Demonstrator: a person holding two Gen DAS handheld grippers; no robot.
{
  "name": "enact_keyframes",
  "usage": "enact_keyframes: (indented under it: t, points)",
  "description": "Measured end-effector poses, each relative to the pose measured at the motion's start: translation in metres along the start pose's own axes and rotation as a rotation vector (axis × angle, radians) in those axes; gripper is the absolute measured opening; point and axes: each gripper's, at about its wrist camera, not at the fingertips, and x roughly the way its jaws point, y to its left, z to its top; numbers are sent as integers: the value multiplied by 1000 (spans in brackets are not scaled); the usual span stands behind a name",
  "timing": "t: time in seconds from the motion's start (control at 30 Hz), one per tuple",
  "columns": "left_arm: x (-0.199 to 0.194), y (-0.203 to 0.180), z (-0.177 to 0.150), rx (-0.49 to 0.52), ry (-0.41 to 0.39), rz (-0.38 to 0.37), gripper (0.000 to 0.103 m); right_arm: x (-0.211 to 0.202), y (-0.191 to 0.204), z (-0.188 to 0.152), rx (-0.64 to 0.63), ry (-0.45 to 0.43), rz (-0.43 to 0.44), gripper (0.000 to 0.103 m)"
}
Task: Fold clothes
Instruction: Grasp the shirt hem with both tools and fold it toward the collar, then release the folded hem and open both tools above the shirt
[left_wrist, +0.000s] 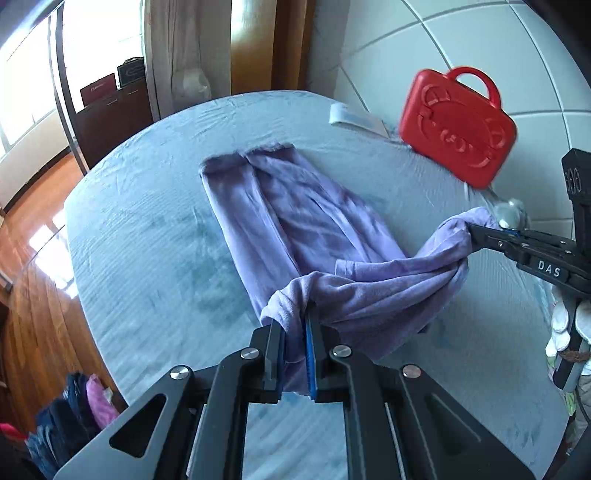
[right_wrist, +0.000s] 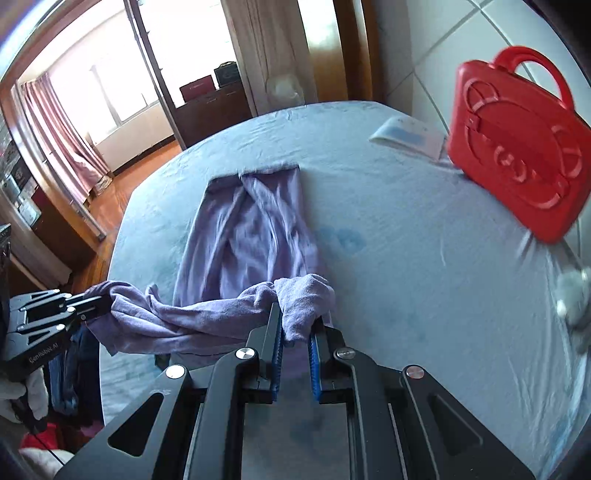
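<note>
A lilac pair of trousers (left_wrist: 295, 206) lies lengthwise on the blue-covered bed (left_wrist: 147, 240), its leg ends at the far side. It also shows in the right wrist view (right_wrist: 251, 229). My left gripper (left_wrist: 295, 332) is shut on one corner of the near waist end. My right gripper (right_wrist: 297, 325) is shut on the other corner, and it shows at the right in the left wrist view (left_wrist: 476, 230). The waist end hangs bunched and lifted between the two grippers. The left gripper appears at the left in the right wrist view (right_wrist: 99, 302).
A red plastic case (left_wrist: 458, 125) leans on the tiled wall at the far right; it also shows in the right wrist view (right_wrist: 517, 155). A white folded item (left_wrist: 358, 118) lies by it. A heap of clothes (left_wrist: 74, 417) sits left of the bed on the wooden floor.
</note>
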Motion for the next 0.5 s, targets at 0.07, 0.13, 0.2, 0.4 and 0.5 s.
enact_keyframes:
  t: [0.07, 0.13, 0.2, 0.4, 0.5]
  points:
    - [18, 24, 32, 16, 1, -19, 8, 17, 9, 32, 13, -11, -13, 11]
    - [37, 47, 62, 30, 7, -40, 8, 43, 15, 70, 38, 1, -22, 11]
    - [56, 70, 89, 40, 20, -61, 8, 71, 19, 103, 57, 20, -25, 11]
    - [126, 129, 150, 76, 127, -120, 10, 180, 24, 187, 93, 160, -51, 12]
    - [146, 145, 161, 108, 160, -164, 43, 221, 16, 208, 176, 197, -41, 22]
